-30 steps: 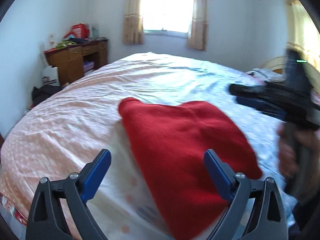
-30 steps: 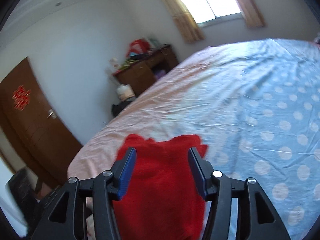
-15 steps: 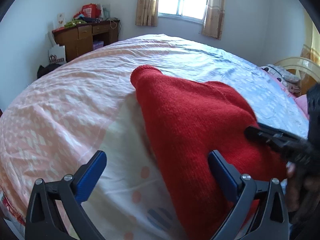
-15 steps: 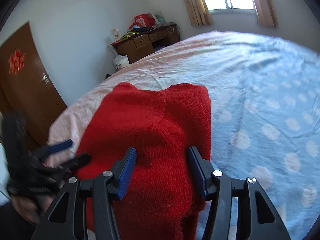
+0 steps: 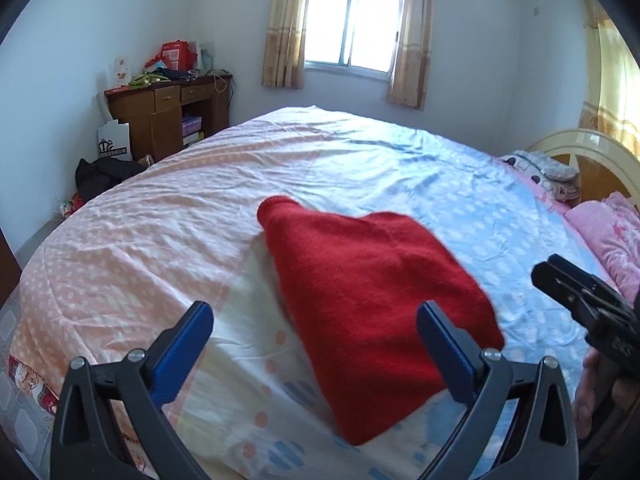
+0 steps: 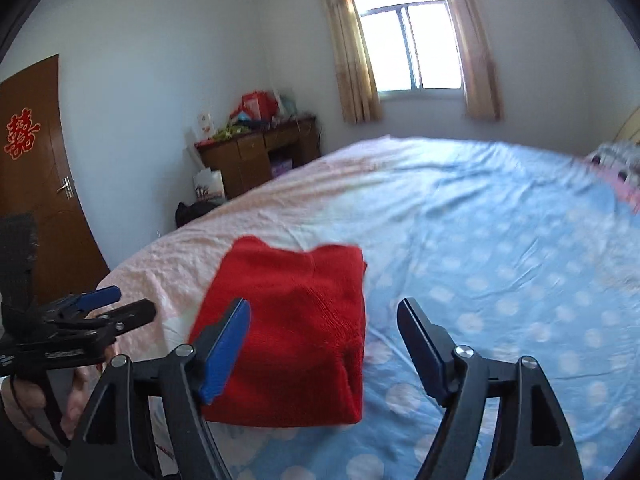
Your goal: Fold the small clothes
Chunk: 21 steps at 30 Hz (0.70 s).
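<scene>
1. The red sweater lies folded on the bed, across the seam where the pink half of the cover meets the blue half, just as it lay half a second ago.
2. The left claw is spread wide and empty above the sweater's near edge; it has pulled back and up since the earlier frame.
3. The right claw is also released and empty, with wider jaws than before. It has lifted off the sweater, which now looks smaller in its view.
4. A wooden desk stands by the far wall.
</scene>
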Available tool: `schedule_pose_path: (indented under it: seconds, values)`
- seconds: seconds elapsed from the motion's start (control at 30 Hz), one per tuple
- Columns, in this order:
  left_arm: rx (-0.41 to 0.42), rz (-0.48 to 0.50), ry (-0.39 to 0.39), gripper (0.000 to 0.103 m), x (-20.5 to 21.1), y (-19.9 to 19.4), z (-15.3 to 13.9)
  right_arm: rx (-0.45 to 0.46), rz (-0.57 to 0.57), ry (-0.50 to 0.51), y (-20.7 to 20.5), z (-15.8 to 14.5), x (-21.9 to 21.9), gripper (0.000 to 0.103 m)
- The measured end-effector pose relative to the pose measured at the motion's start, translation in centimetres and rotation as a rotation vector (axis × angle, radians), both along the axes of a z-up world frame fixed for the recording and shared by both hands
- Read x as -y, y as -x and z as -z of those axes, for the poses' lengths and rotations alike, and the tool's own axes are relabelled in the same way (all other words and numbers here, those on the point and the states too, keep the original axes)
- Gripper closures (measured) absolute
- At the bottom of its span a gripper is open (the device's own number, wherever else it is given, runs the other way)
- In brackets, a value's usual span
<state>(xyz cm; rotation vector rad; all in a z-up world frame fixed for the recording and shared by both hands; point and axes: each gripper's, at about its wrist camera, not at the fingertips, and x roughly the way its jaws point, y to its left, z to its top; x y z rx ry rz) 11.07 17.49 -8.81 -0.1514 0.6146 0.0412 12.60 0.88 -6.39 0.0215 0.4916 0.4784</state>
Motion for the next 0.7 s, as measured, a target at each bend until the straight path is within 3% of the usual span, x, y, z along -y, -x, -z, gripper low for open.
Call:
schedule_pose_path:
  seconds: [0.17,0.7]
  values:
    - [0.048,0.014,-0.015,0.000,0.7,1.1,-1.4,0.073,-0.006,0.043,2.3,-1.7,-0.9,0.026]
    - [0.052,0.024,-0.027,0.000,1.2,1.1,-1.2,0.057,-0.002,0.027,2.8,-1.5,-0.6,0.026]
